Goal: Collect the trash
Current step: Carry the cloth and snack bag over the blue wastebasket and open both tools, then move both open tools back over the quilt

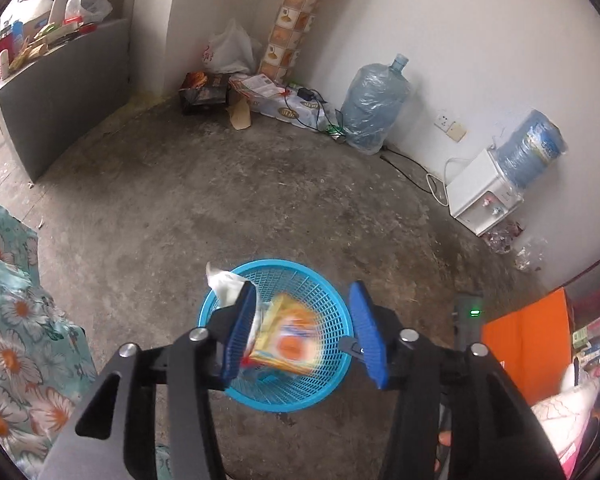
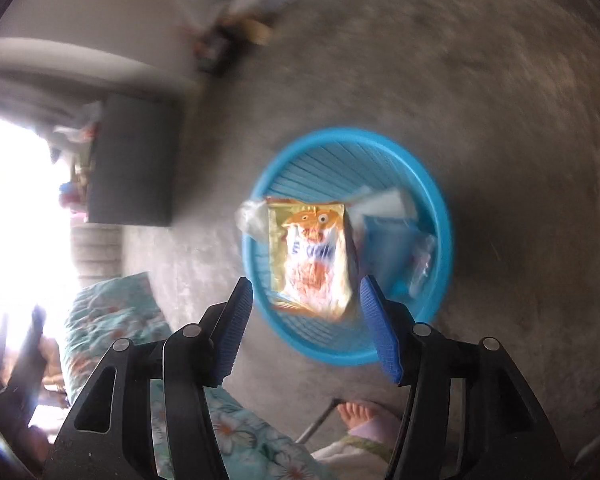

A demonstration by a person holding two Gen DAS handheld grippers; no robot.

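Observation:
A round blue mesh basket (image 1: 332,320) stands on the concrete floor, right below both grippers. My left gripper (image 1: 303,286) is open above it. A blurred yellow-and-orange snack packet (image 1: 288,340) is over the basket close to the left pad, and neither pad presses on it. A crumpled white tissue (image 1: 224,284) sits at the tip of the left finger, over the basket's rim. My right gripper (image 2: 306,280) is open too. The same packet (image 2: 312,256) hangs loose just past its fingertips, over the basket (image 2: 432,184). Pale blue and white scraps (image 2: 388,224) lie inside.
Around the bare concrete stand a grey cabinet (image 1: 60,96), corner boxes and bags (image 1: 228,80), a water jug (image 1: 374,108) and a white dispenser (image 1: 488,196). Floral fabric (image 1: 16,312) lies left and an orange box (image 1: 528,344) right. A person's bare foot (image 2: 356,412) is near the basket.

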